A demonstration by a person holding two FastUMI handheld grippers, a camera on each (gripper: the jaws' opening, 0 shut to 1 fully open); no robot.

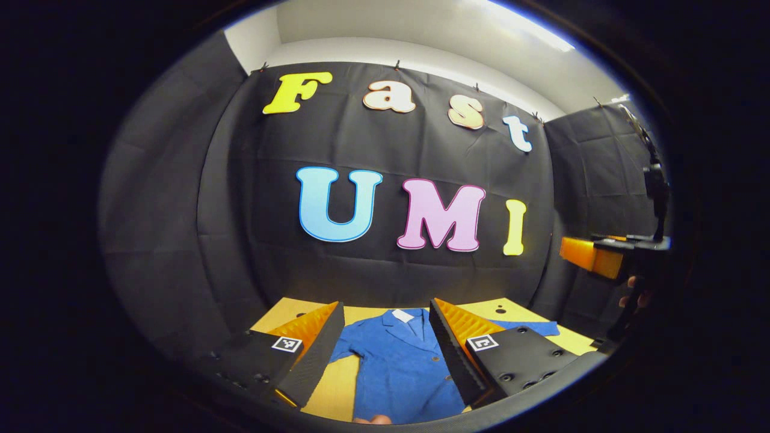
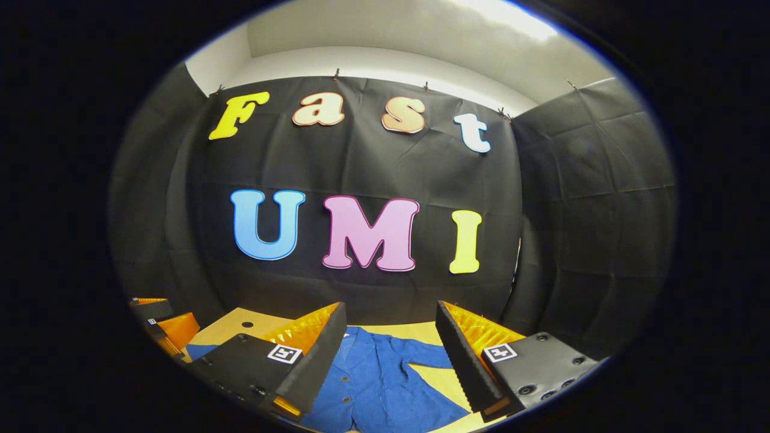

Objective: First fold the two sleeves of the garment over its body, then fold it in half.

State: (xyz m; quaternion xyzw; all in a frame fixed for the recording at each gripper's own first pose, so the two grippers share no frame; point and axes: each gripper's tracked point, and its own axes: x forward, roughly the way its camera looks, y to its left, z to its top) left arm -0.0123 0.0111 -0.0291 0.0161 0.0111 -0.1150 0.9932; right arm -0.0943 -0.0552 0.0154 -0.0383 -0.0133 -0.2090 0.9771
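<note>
Jacket [image 1: 400, 367] blue, flat on table [image 1: 334, 391] | left tool [image 1: 385, 349] released | right tool [image 2: 391, 355] released

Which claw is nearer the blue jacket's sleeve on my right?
Right. Right claw hangs open with that blue fabric sleeve between its fingers; left claw frames the jacket's body, farther left.

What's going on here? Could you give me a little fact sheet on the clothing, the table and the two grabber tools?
garment: blue jacket, lying flat, front up, buttons showing
sleeves: spread out to the sides, not folded yet
surface: yellowish wooden table
left gripper: open, above the jacket, not touching it
right gripper: open, above the jacket, holding nothing
task progress: not started
</note>
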